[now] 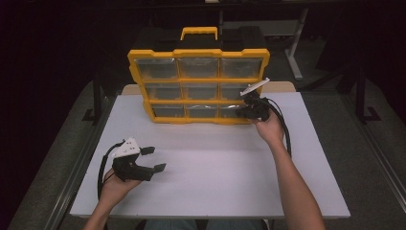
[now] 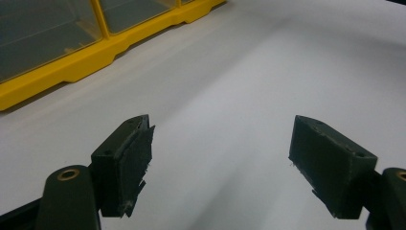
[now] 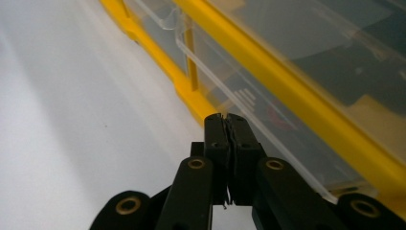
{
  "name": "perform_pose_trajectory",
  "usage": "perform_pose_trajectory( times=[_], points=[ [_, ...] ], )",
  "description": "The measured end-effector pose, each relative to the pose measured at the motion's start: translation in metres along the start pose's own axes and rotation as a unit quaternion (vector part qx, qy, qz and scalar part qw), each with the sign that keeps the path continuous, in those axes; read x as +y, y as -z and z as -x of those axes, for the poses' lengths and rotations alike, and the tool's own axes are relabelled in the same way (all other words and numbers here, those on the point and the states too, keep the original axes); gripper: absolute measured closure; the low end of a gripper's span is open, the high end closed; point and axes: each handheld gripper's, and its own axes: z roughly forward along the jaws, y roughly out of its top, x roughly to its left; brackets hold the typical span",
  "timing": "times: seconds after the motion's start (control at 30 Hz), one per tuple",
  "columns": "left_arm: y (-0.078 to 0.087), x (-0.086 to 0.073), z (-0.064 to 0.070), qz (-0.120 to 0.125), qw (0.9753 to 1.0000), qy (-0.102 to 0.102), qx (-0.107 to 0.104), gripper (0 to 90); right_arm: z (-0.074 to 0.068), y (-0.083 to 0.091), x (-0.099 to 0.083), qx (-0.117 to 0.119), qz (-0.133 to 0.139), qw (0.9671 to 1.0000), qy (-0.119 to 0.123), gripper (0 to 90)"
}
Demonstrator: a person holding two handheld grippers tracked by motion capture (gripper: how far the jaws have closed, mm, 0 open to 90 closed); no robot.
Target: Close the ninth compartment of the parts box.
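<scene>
Yellow organizer (image 1: 198,76), clear drawers (image 1: 165,91)

Organizer (image 1: 198,86) blocks the far edge — table (image 1: 215,177) front seemingly open.

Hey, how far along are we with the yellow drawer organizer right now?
Early. Done: nothing obvious; the organizer stands upright on the table. In hand: the right gripper, jaws shut, is at the bottom-right clear drawer, which looks slightly out. Left: the left gripper hangs open, idle over the table.
</scene>
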Motion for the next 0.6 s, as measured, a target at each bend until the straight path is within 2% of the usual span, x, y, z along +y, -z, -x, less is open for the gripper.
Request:
perform_pose_trajectory(
  times=[0.1, 0.23, 0.53, 0.6],
  points=[
    [0.0, 0.0, 0.0, 0.0, 1.0, 0.001, -0.001, 22.4, -0.001, 0.002, -0.001, 0.005, 0.002, 1.0, 0.003, 85.6],
    [0.0, 0.0, 0.001, -0.002, 1.0, 0.0, 0.0, 22.4, -0.004, 0.006, -0.002, 0.022, 0.011, 0.9997, -0.005, 83.2],
    [0.0, 0.0, 0.0, -0.003, 1.0, 0.0, -0.001, 22.3, -0.006, 0.014, -0.004, 0.038, 0.029, 0.9988, -0.006, 79.1],
    [-0.001, 0.0, 0.0, -0.003, 1.0, 0.001, -0.001, 22.3, -0.008, 0.016, -0.005, 0.043, 0.03, 0.9985, -0.018, 77.1]
  ],
)
